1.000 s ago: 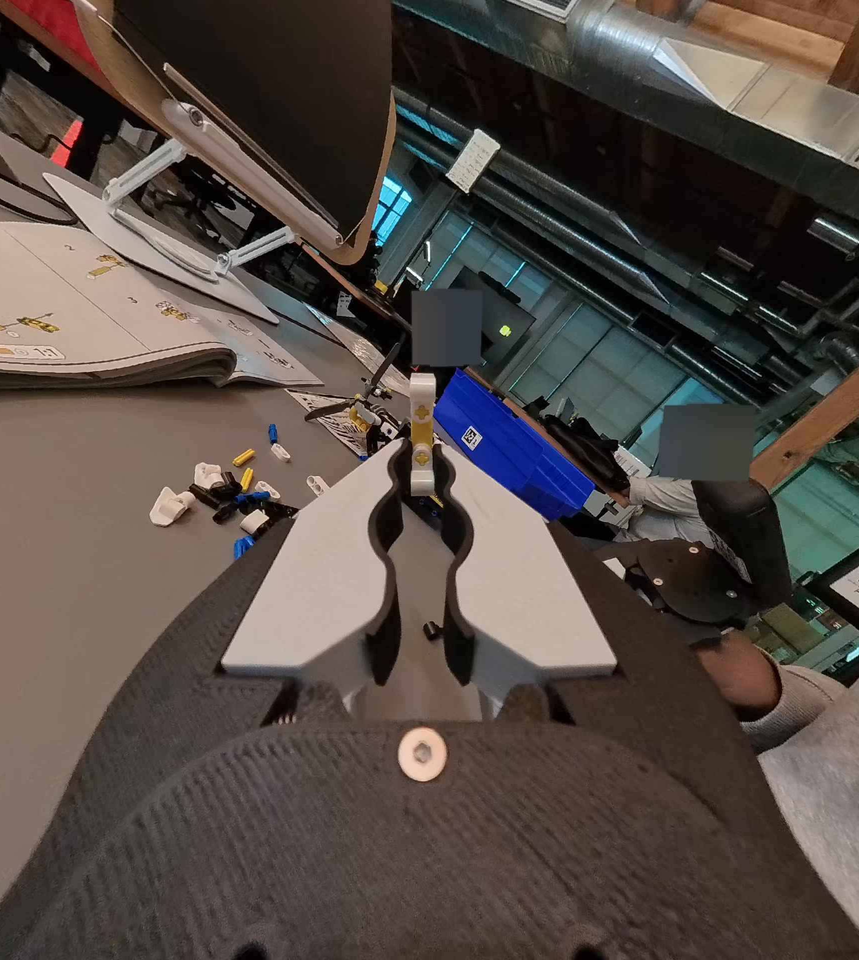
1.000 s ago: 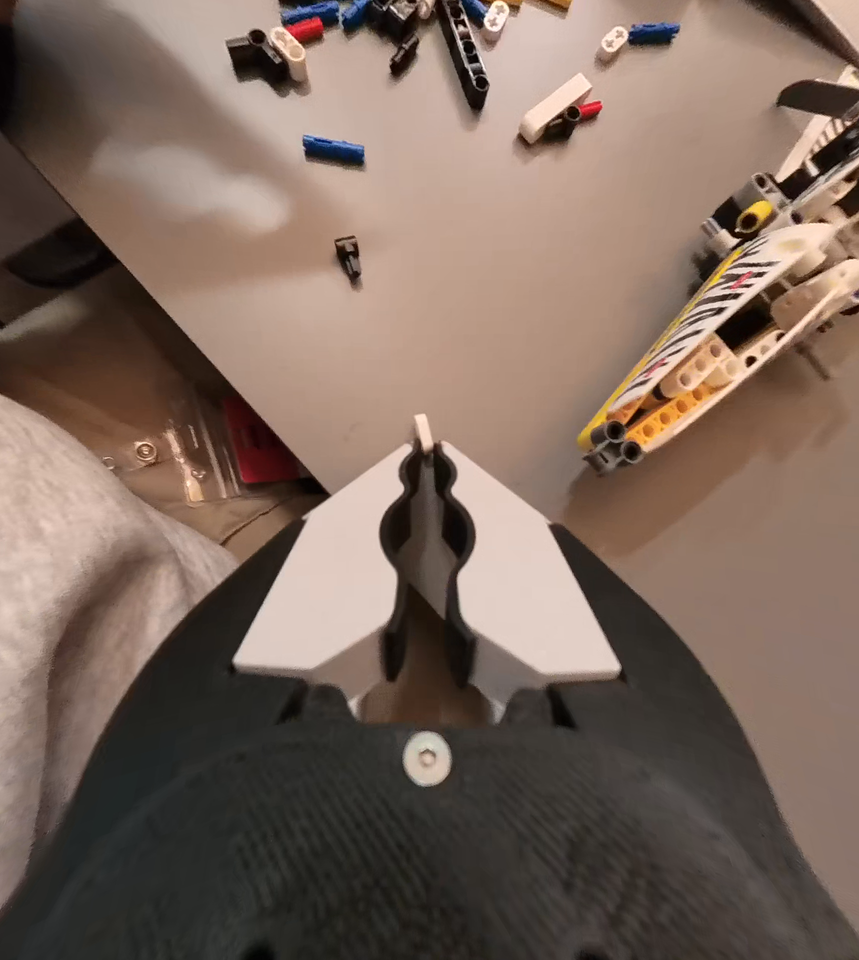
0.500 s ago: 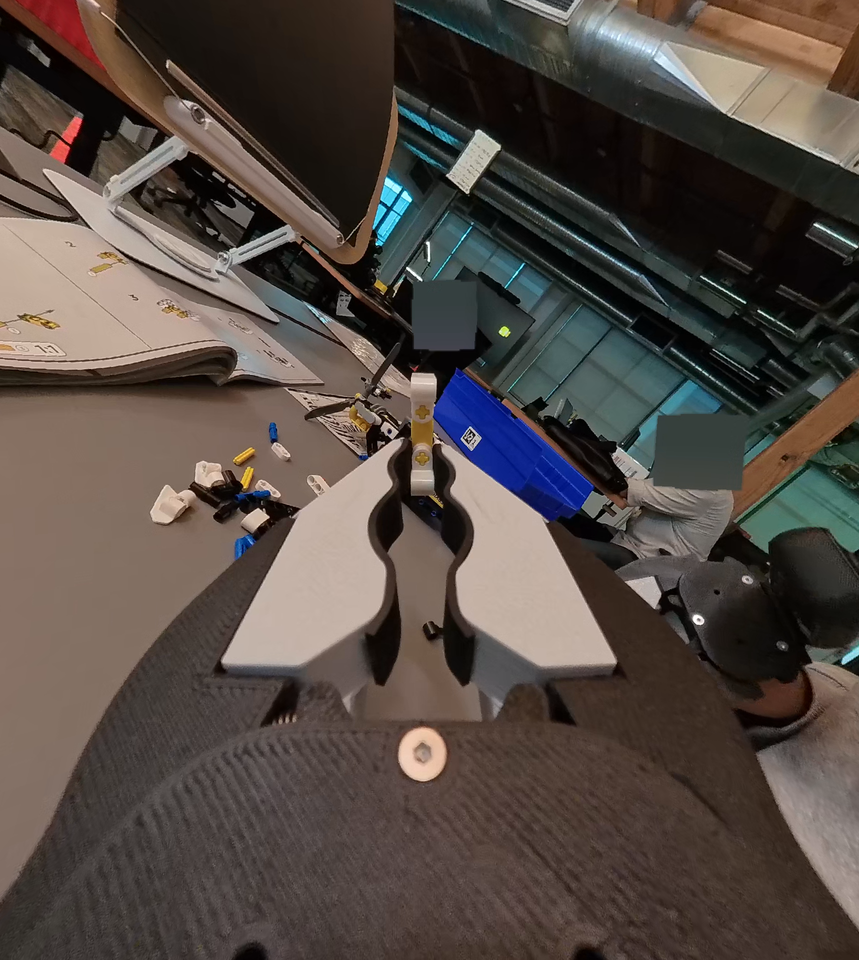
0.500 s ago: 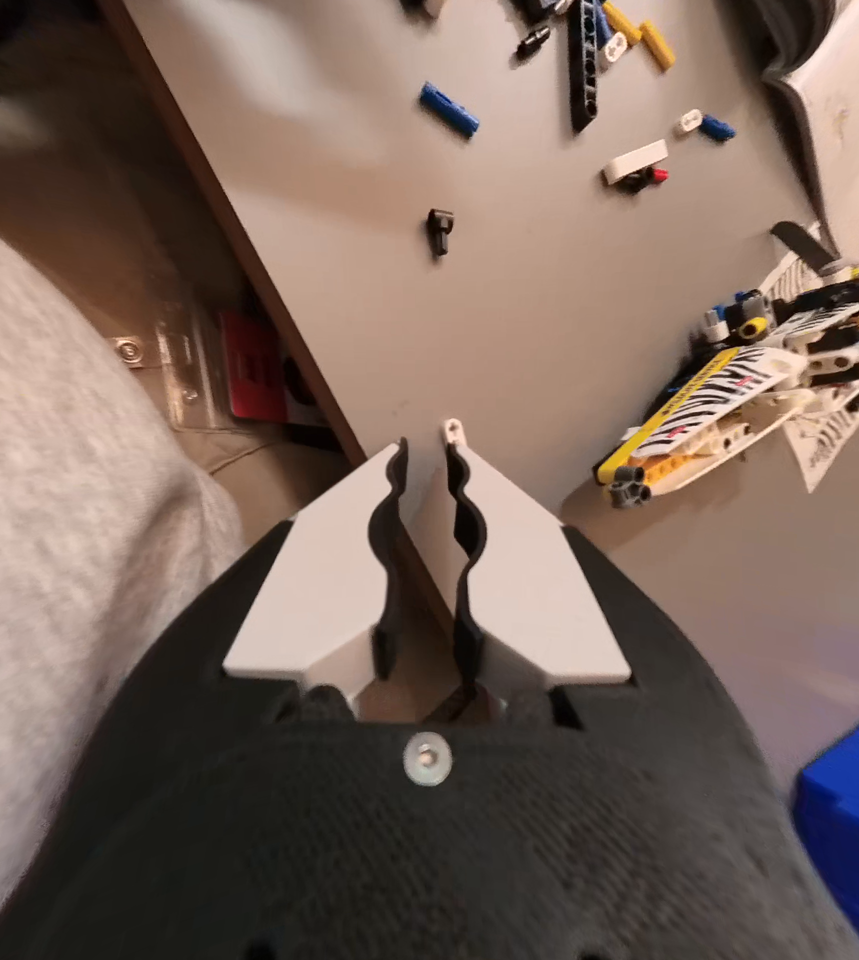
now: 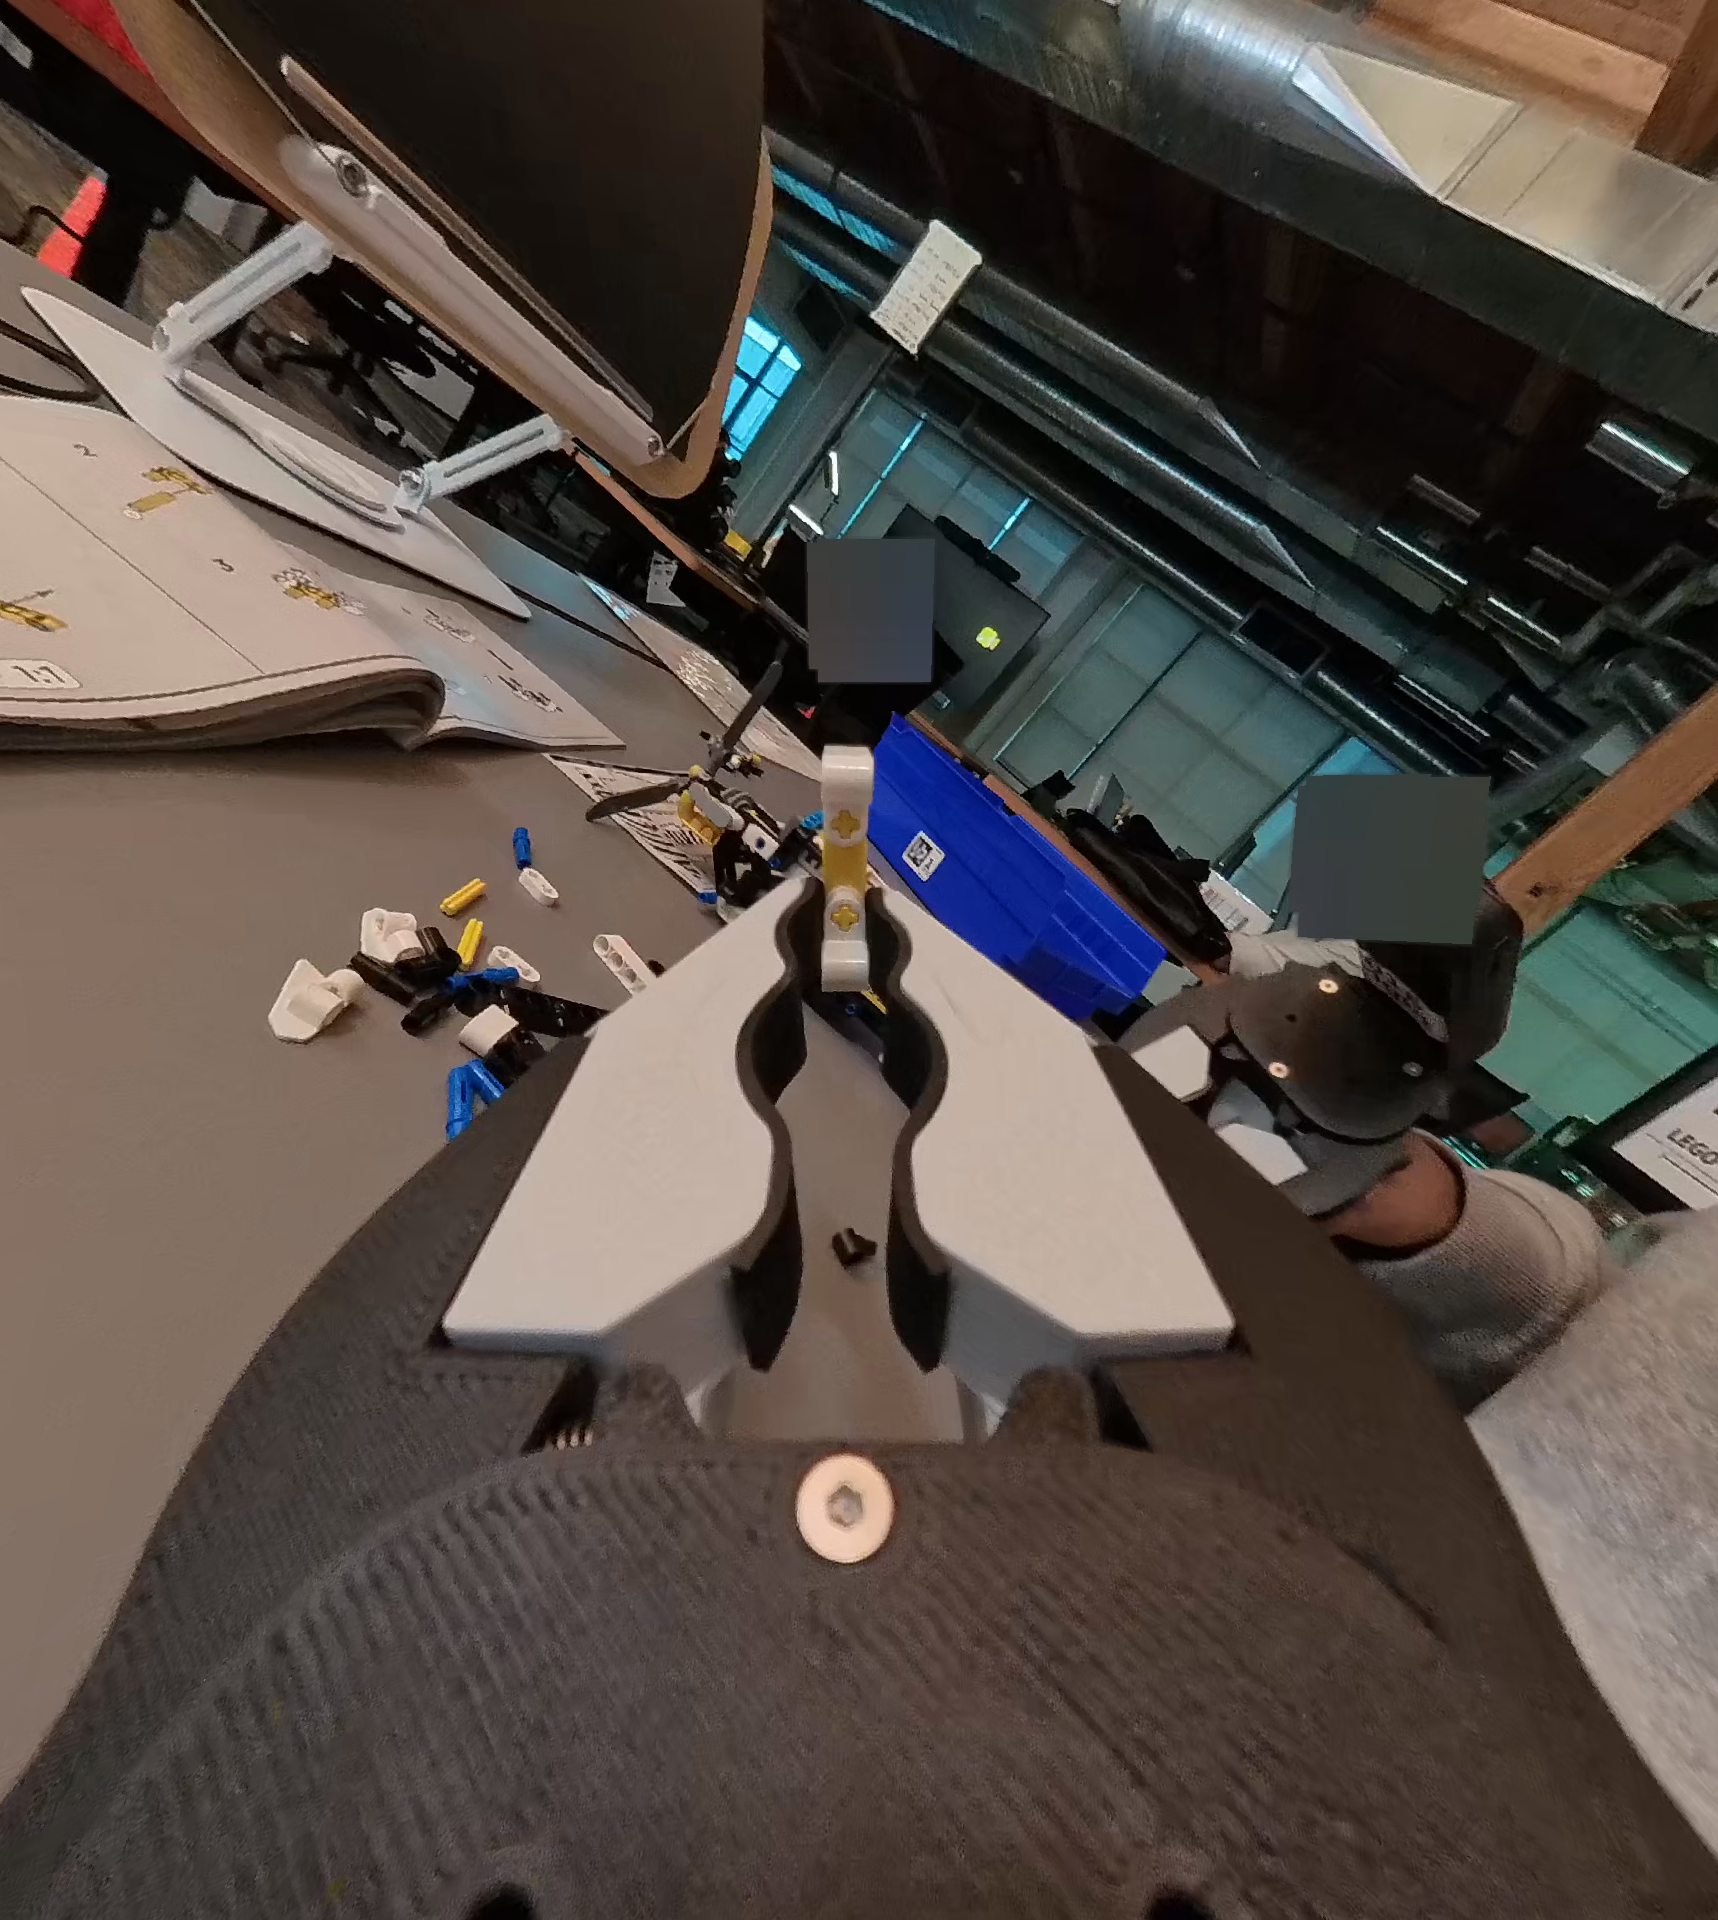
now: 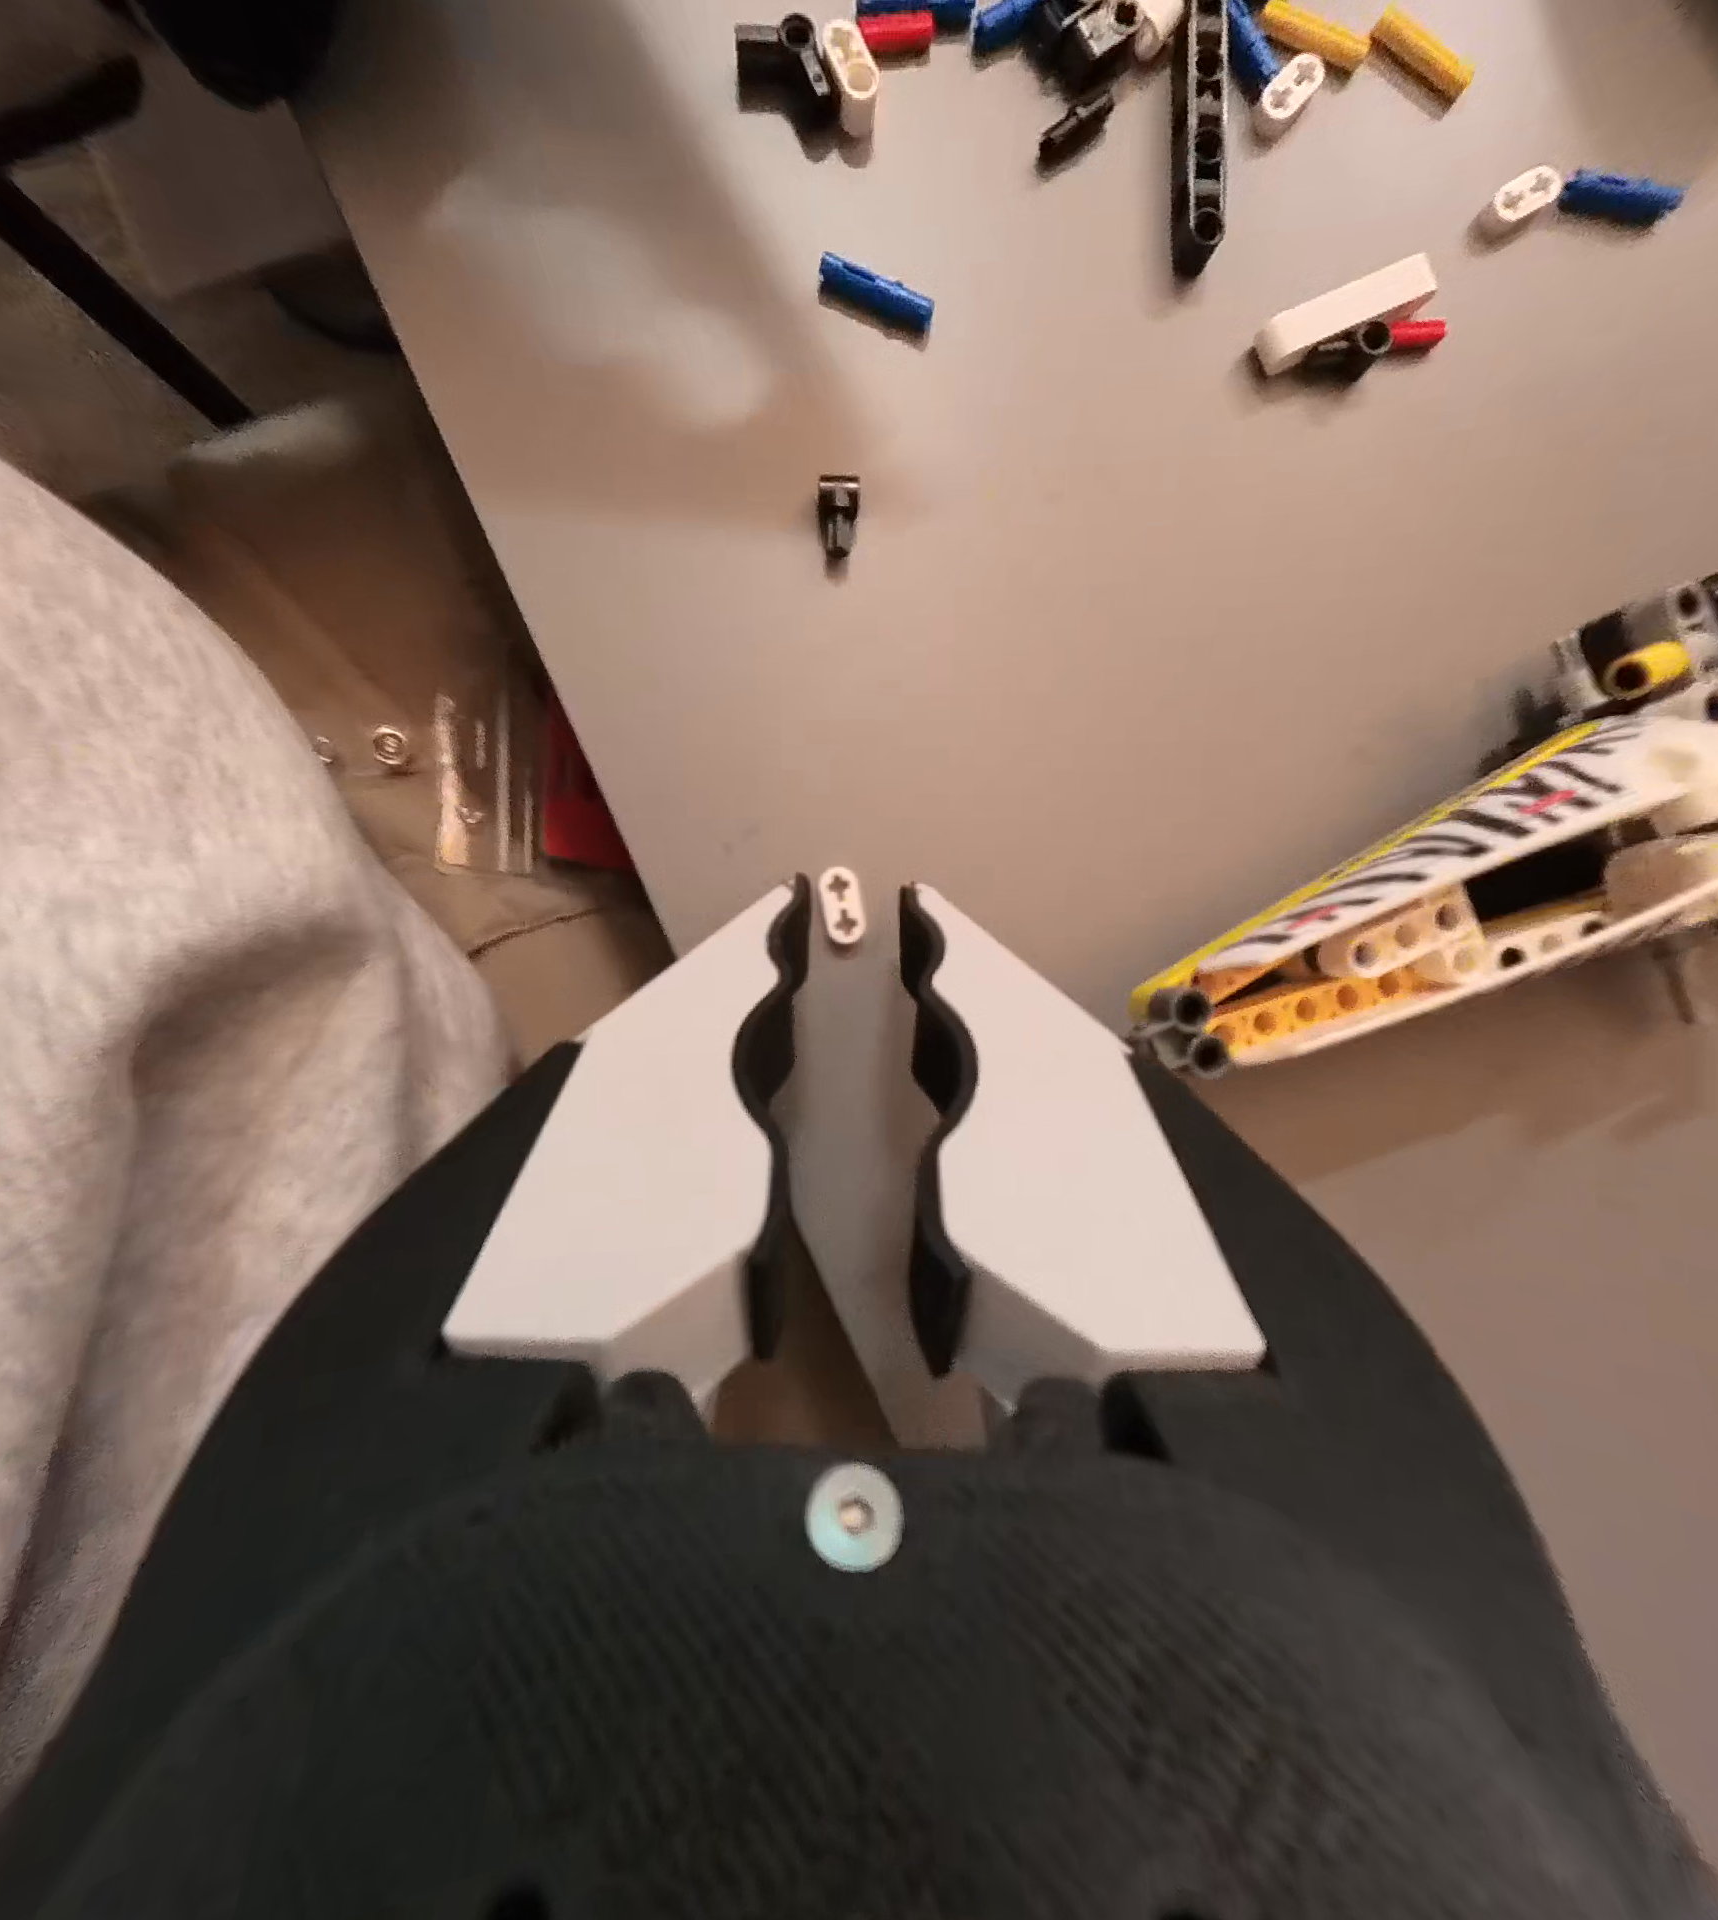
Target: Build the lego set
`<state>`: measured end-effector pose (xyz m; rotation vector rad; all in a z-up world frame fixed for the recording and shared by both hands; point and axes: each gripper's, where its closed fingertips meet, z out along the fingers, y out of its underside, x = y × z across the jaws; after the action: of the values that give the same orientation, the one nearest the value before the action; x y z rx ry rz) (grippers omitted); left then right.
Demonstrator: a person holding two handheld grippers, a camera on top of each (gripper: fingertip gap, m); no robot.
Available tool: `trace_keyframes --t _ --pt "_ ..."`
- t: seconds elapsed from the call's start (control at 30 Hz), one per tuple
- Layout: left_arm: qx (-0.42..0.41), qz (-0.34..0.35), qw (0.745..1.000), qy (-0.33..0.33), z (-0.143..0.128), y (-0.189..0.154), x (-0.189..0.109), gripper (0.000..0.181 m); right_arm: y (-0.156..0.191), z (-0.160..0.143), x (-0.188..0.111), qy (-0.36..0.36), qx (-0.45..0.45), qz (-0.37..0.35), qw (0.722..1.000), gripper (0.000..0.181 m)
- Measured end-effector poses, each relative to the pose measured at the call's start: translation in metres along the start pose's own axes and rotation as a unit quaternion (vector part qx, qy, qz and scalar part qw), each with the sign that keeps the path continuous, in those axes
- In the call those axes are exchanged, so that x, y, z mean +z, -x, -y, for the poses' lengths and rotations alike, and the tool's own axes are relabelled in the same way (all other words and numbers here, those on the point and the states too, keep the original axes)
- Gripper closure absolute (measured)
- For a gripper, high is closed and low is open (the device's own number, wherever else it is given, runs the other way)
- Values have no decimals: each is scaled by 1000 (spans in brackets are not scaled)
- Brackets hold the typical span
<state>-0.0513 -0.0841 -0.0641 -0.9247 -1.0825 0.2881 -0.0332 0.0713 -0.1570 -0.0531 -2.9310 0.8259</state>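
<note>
My left gripper point(image 5: 844, 930) is shut on a small white and yellow lego assembly point(image 5: 844, 862) and holds it upright above the table. My right gripper point(image 6: 847, 904) is open. A small white two-hole link point(image 6: 842, 920) shows face up between its fingertips, touching neither, just inside the table edge. The partly built model point(image 6: 1457, 914), yellow and white with a striped panel, lies to the right. It also shows in the left wrist view point(image 5: 730, 821), beyond the held assembly. Loose pieces point(image 5: 439, 987) lie scattered on the grey table.
A black pin point(image 6: 837, 509), a blue pin point(image 6: 874, 293), a white beam point(image 6: 1348, 312) and a long black beam point(image 6: 1203, 135) lie ahead of the right gripper. The table edge point(image 6: 522, 644) runs diagonally at left. An open booklet point(image 5: 159, 623), a monitor stand point(image 5: 315, 416) and a blue bin point(image 5: 1000, 894) stand farther off. The tips of one gripper are about 20 cm away from the tips of the other. From my right tips it is roughly 7 cm to the black pin point(image 6: 837, 509); from my left, 12 cm.
My right gripper was shut on the small white link, then opened and let it go; its view swung over the table edge and back. My left gripper has held still with its assembly.
</note>
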Motion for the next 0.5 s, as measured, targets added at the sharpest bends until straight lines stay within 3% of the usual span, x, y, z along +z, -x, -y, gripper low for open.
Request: trace_keyframes --t 0.13,0.5 --pt "-23 -20 999 30 -8 -2 3 177 -1 -1 7 23 -2 21 1000 173" --pt "-47 -53 997 28 -6 -6 2 177 3 -6 10 27 19 68 997 175"
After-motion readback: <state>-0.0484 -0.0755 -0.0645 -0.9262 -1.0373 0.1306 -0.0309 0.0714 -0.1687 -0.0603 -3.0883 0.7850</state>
